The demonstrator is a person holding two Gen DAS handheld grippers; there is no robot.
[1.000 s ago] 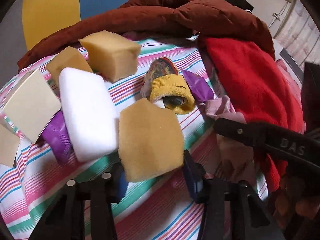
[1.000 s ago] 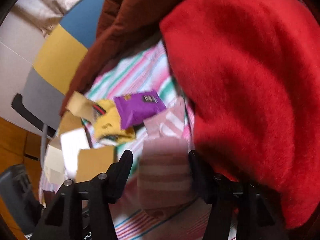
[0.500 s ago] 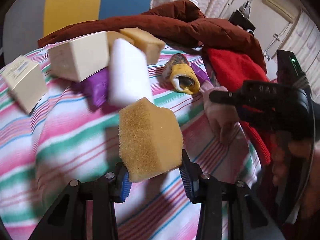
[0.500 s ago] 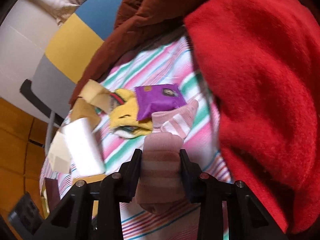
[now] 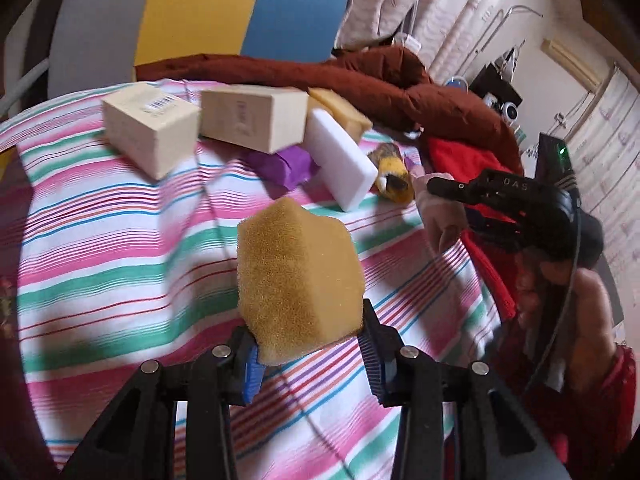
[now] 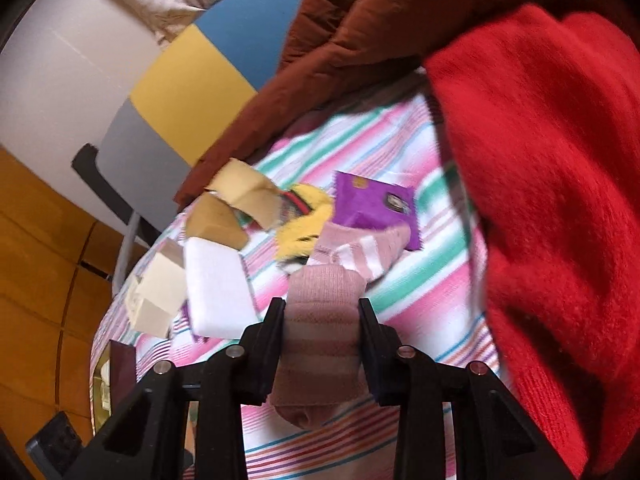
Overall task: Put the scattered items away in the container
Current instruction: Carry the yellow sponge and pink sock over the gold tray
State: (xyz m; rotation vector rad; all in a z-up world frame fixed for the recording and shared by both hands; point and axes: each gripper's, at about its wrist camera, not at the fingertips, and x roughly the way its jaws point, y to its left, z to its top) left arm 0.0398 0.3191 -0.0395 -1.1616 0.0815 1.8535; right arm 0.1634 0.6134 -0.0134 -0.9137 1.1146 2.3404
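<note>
Sponge (image 5: 298, 276) clamped in left tool (image 5: 310, 354) tips.

The left wrist camera sat just behind its gripper (image 5: 310, 354) and looked forward and down over the striped cloth (image 5: 120, 248), close to it, toward the far chair back (image 5: 240, 12). The right gripper (image 5: 496, 196) showed at its right edge. The right wrist camera sat just behind its own gripper (image 6: 322, 328) and faced across the same cloth (image 6: 420, 280), also from near. Both views shared the white block (image 5: 340, 164) (image 6: 218, 288), the cream boxes (image 5: 150, 128) (image 6: 154, 298), the purple packet (image 5: 286, 162) (image 6: 374, 202) and the red blanket (image 5: 468, 158) (image 6: 560, 200).
</note>
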